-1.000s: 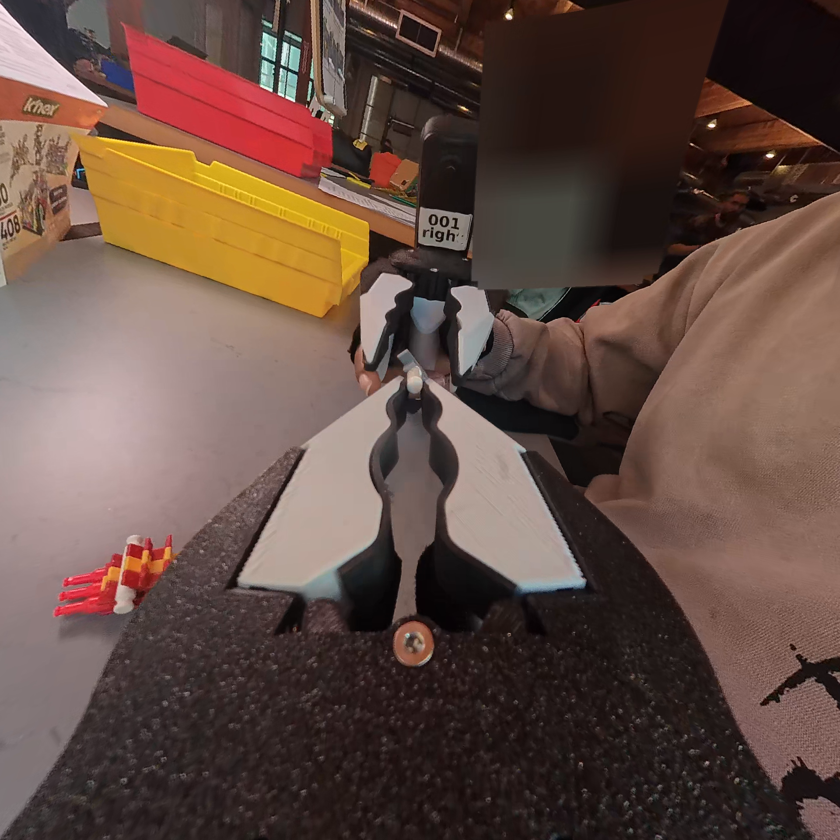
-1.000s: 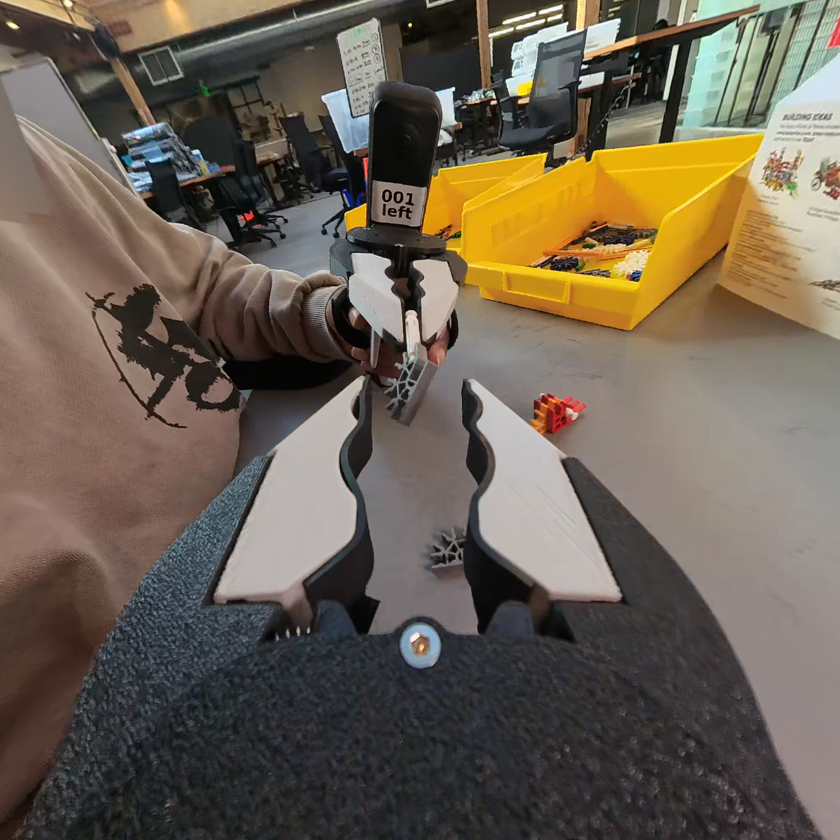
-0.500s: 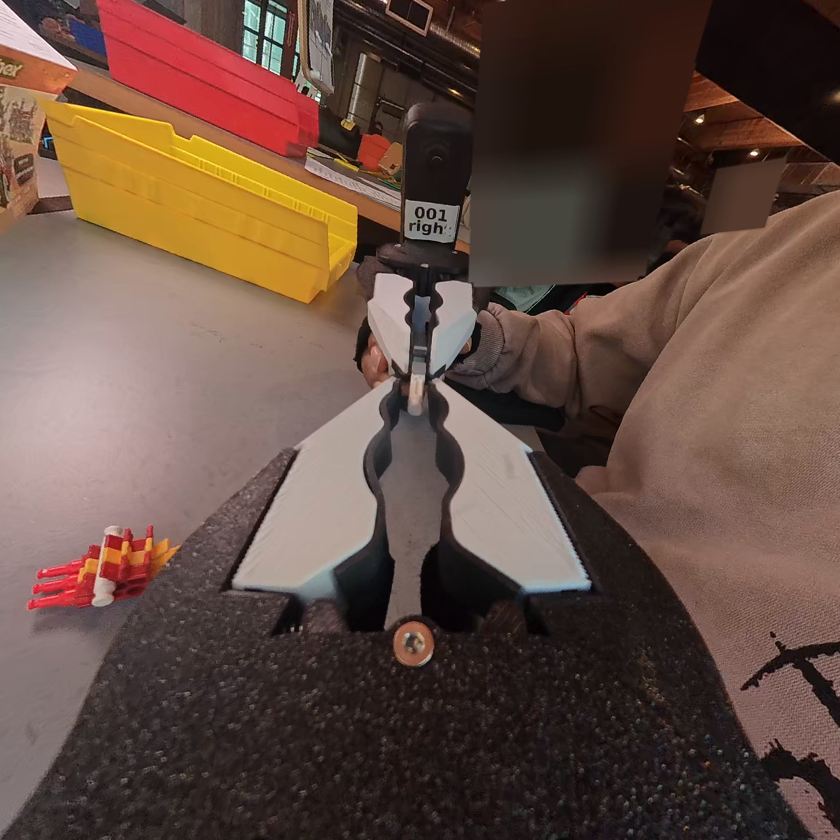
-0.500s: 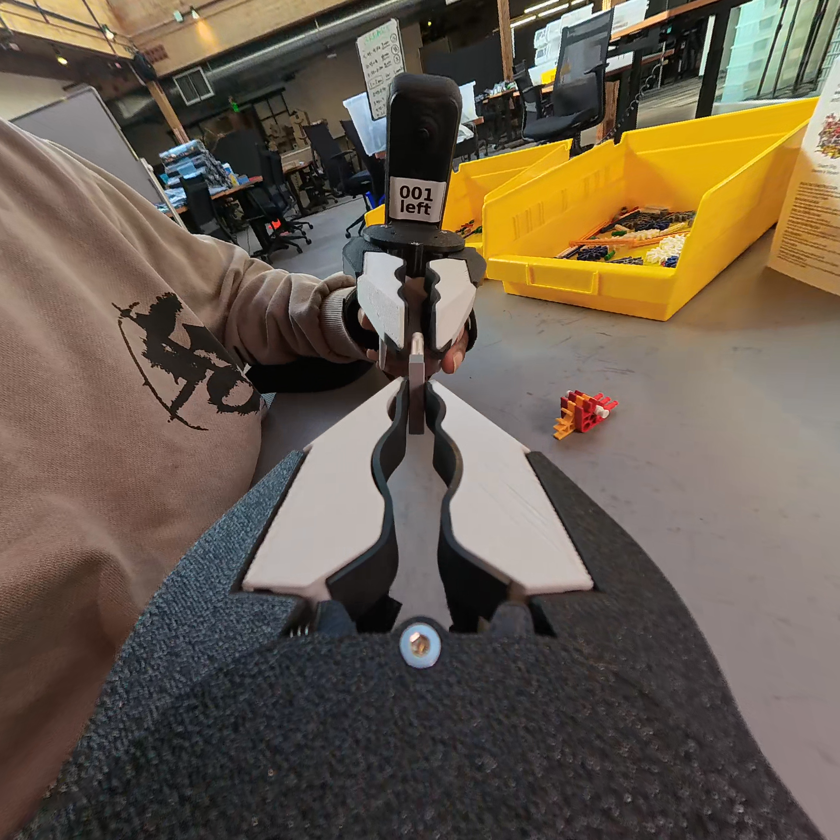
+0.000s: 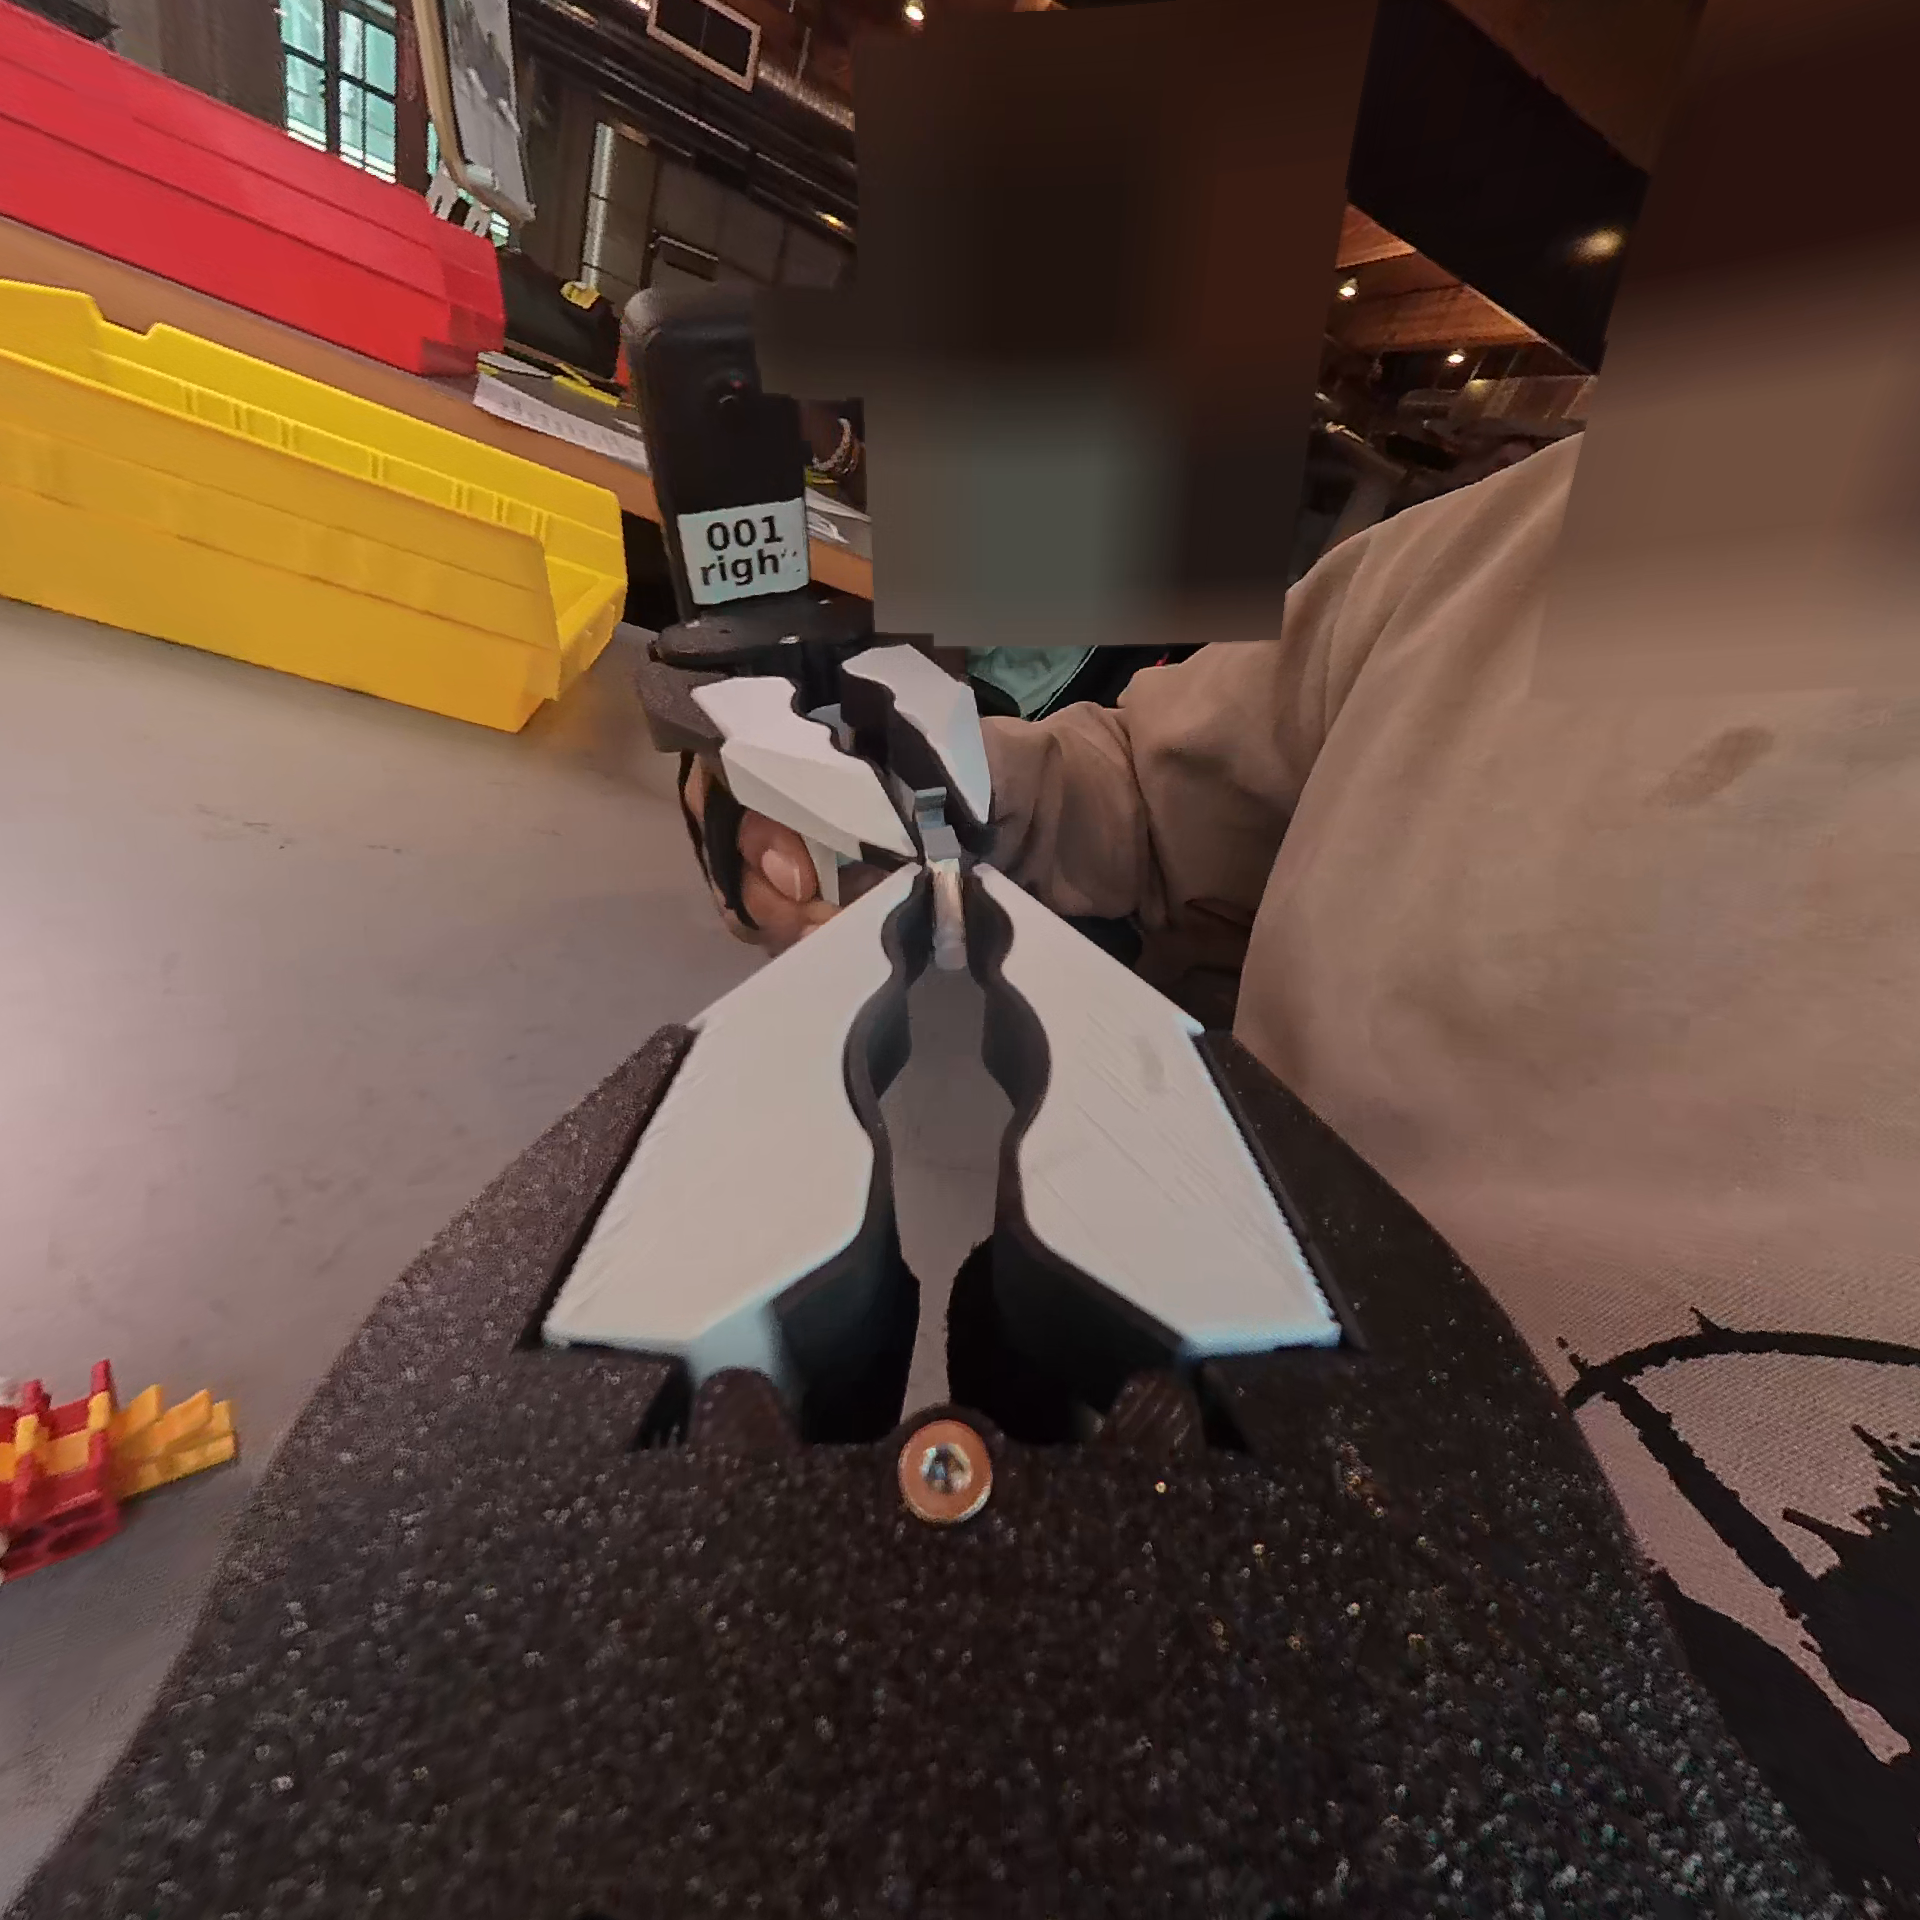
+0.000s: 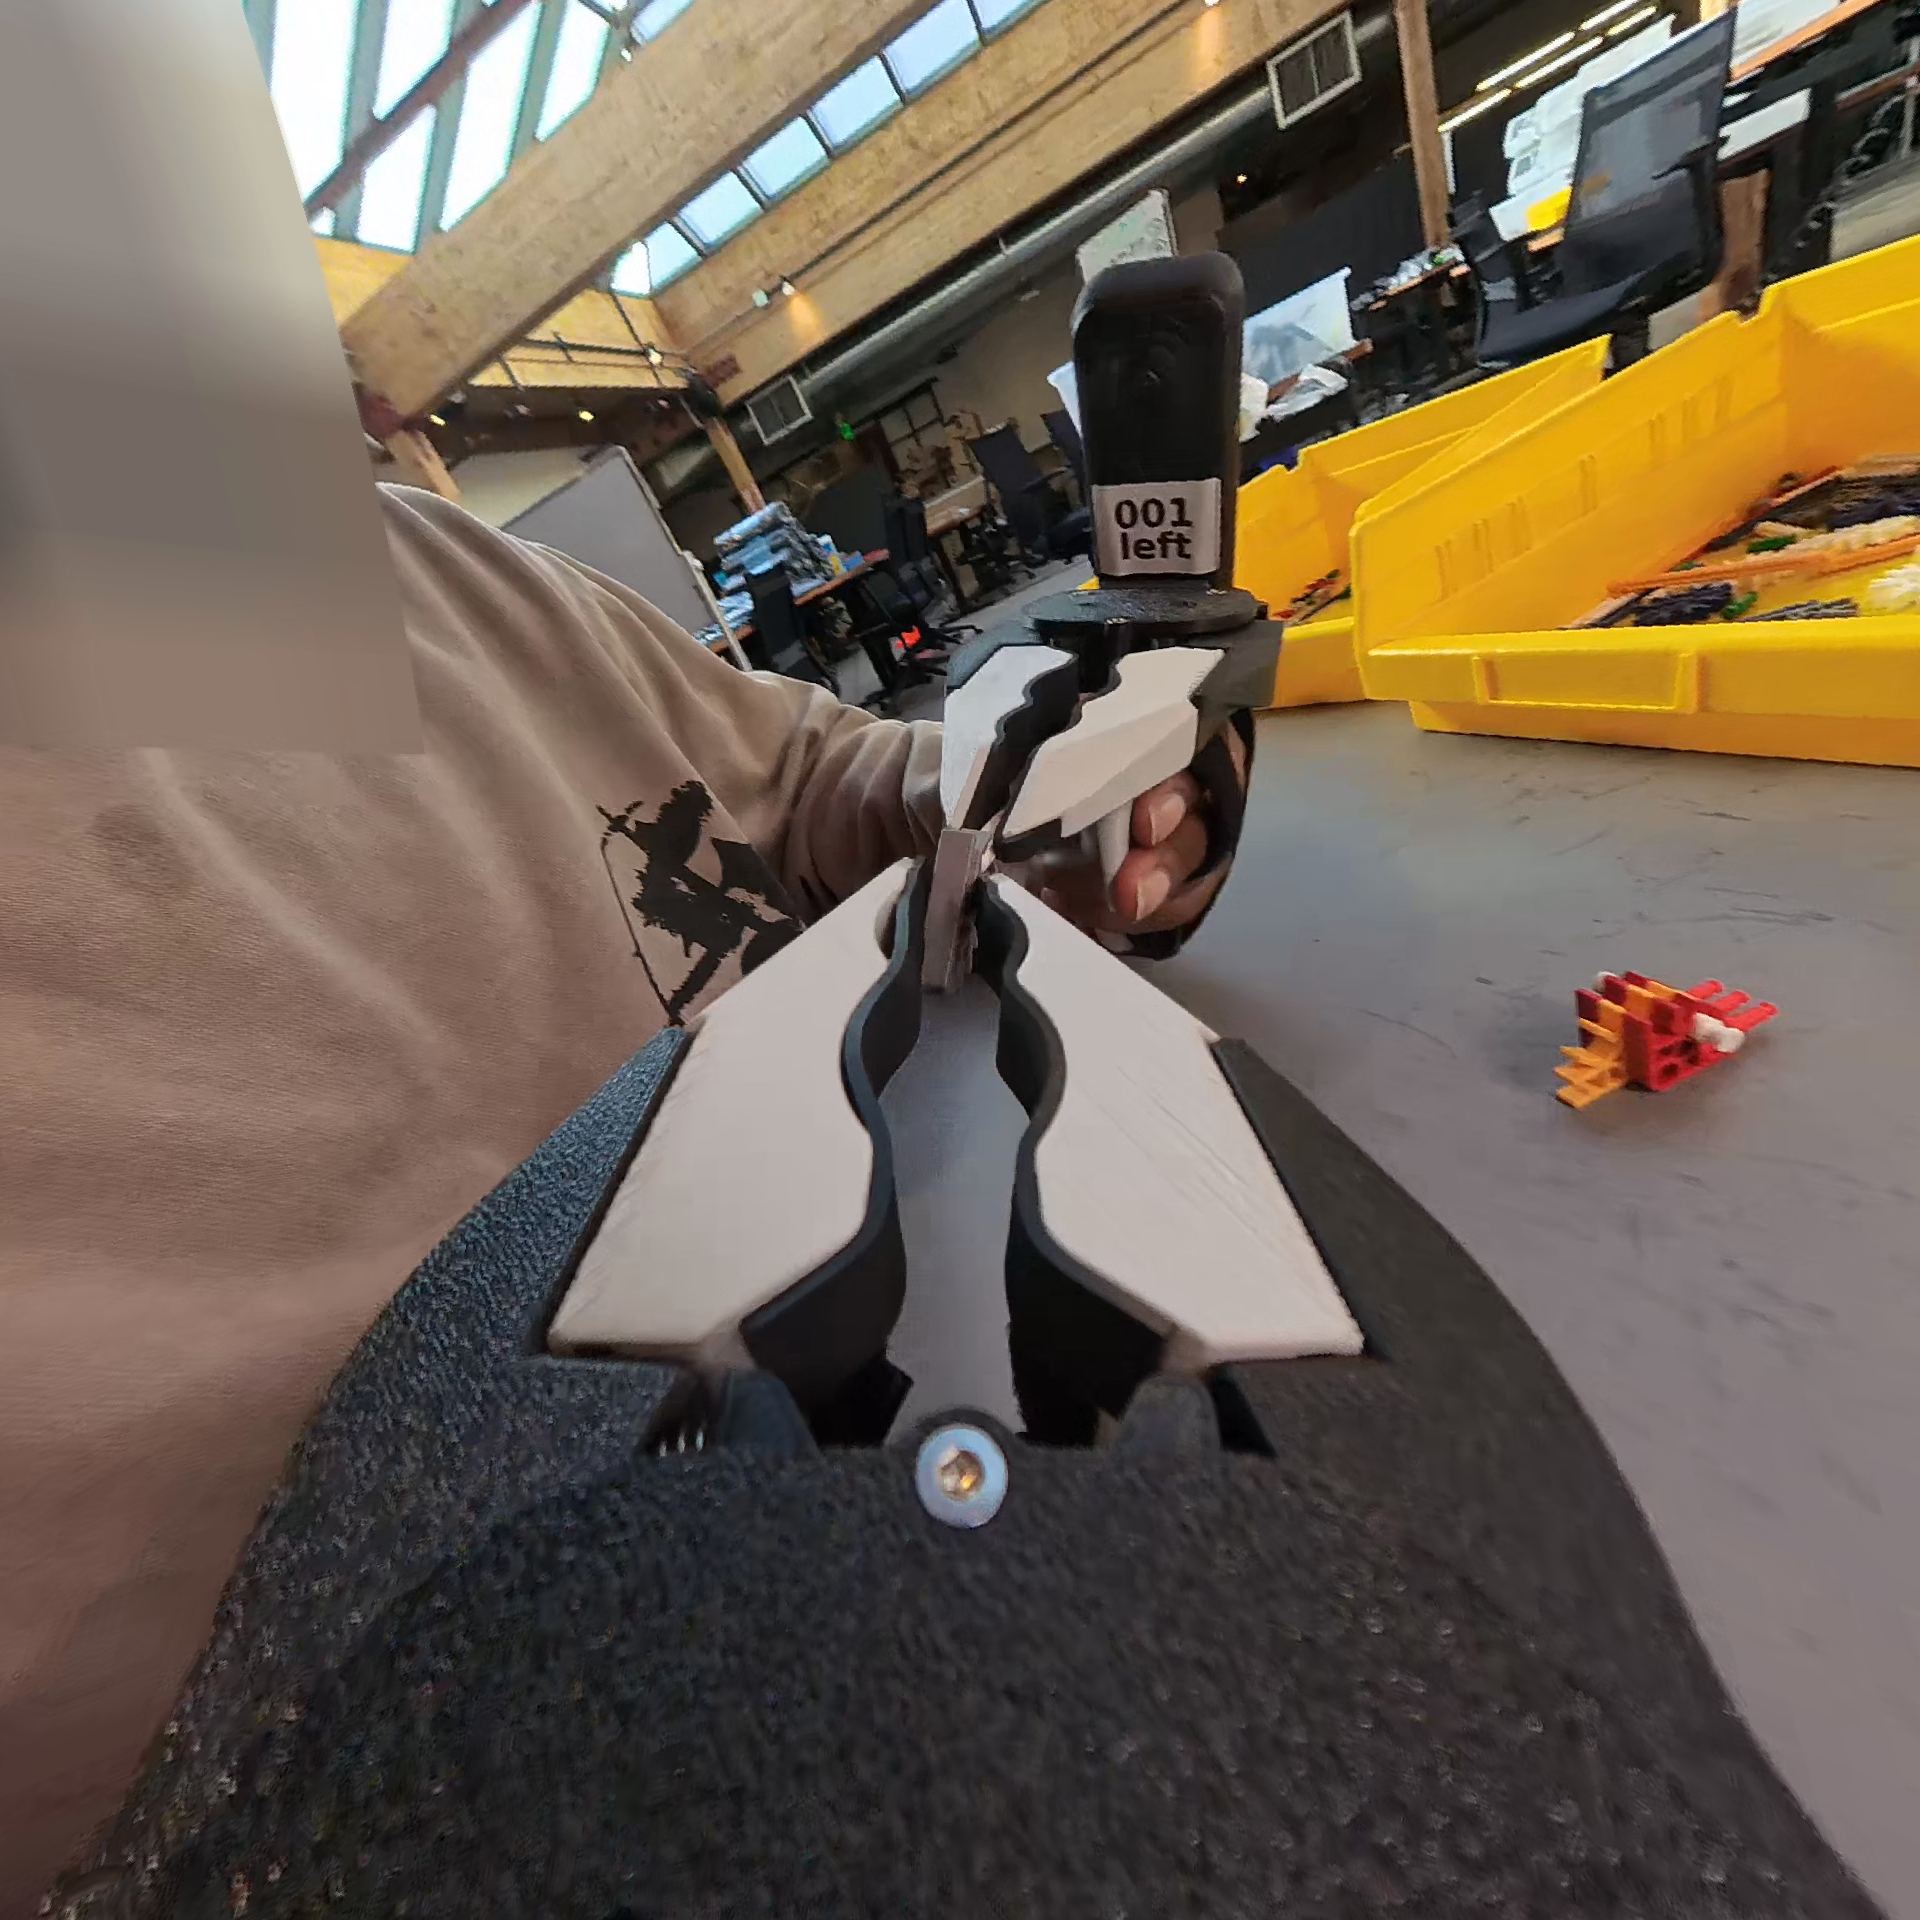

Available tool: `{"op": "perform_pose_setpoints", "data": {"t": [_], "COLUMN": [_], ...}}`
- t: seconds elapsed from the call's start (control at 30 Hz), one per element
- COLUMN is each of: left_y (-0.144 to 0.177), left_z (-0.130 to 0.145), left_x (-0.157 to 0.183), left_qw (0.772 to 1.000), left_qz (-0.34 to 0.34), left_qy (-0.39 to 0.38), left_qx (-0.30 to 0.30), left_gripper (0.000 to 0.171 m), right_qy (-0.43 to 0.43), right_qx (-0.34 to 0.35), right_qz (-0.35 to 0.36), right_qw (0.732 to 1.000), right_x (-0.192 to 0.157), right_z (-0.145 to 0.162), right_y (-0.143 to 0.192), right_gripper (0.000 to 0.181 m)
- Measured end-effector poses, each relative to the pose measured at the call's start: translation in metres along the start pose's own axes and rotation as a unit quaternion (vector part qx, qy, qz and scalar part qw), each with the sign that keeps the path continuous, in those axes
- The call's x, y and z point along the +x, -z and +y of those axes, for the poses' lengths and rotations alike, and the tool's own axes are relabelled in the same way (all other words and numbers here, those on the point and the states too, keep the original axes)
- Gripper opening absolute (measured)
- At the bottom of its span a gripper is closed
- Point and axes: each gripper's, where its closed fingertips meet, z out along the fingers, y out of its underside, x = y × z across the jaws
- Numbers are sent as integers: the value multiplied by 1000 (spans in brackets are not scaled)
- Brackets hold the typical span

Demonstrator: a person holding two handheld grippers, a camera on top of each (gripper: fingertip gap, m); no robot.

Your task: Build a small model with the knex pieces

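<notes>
two grippers meet tip to tip above the grey table (image 6: 1558,1299). the left gripper (image 5: 943,914) is clamped on a small white plastic rod (image 5: 948,920). the right gripper (image 6: 951,935), which stood wide open a second ago with a grey piece lying loose beneath it, is now closed on a flat grey plastic connector piece (image 6: 954,904). both grippers have tilted since half a second ago, and the two parts now touch end to end between the tips. whether they are joined cannot be told. a red, orange and yellow clump of plastic pieces (image 6: 1662,1039) lies well apart on the table, and yellow plastic bins (image 6: 1610,665) stand farther back.
</notes>
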Motion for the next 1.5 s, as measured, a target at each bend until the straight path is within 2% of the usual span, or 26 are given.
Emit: {"op": "perform_pose_setpoints", "data": {"t": [0.2,0.37,0.47,0.67,0.8,0.83,0.9,0.97,1.0,1.03,1.07,1.1,1.17,1.2,1.27,1.33,1.37,1.43,1.5], "left_y": [-1,-2,-3,-15,-25,-24,-16,8,33,66,106,148,220,246,280,293,294,288,272], "left_z": [-12,-20,-16,1,-1,-7,-24,-48,-62,-73,-80,-85,-87,-85,-77,-70,-68,-66,-67], "left_x": [22,40,49,91,95,87,56,-1,-36,-67,-92,-110,-123,-125,-128,-132,-134,-136,-135], "left_qw": [994,980,974,950,952,958,982,997,986,962,924,874,776,739,688,664,658,661,691], "left_qz": [93,180,211,308,305,286,188,-4,-126,-245,-358,-461,-603,-645,-698,-719,-722,-716,-691], "left_qy": [31,51,57,45,15,9,-24,-79,-102,-119,-135,-155,-184,-186,-176,-176,-180,-185,-187], "left_qx": [42,68,53,4,-18,-14,3,20,27,27,18,1,-38,-56,-87,-109,-117,-123,-103], "left_gripper": [5,4,4,5,5,5,4,5,5,5,5,5,5,5,6,6,11,25,28], "right_qy": [-50,-88,-86,-84,-60,-47,-16,16,38,63,82,95,104,101,90,97,106,127,142], "right_qx": [44,73,63,16,-25,-23,1,40,51,57,56,51,42,43,50,47,40,22,12], "right_qz": [-98,-199,-224,-320,-364,-348,-303,-212,-140,-55,25,98,184,205,222,225,231,239,244], "right_qw": [993,973,969,943,929,936,953,976,988,995,995,989,977,973,970,968,966,962,959], "right_x": [-23,-42,-49,-90,-117,-116,-106,-78,-55,-28,0,25,56,65,71,72,72,73,72], "right_z": [-10,-19,-16,1,11,9,-3,-24,-30,-35,-37,-37,-34,-33,-33,-33,-31,-26,-23], "right_y": [-7,-13,-15,-21,-22,-26,-25,-16,-11,-2,9,22,44,51,56,53,51,47,43], "right_gripper": [7,2,2,2,3,3,3,3,3,3,3,3,4,4,3,4,3,4,4]}}
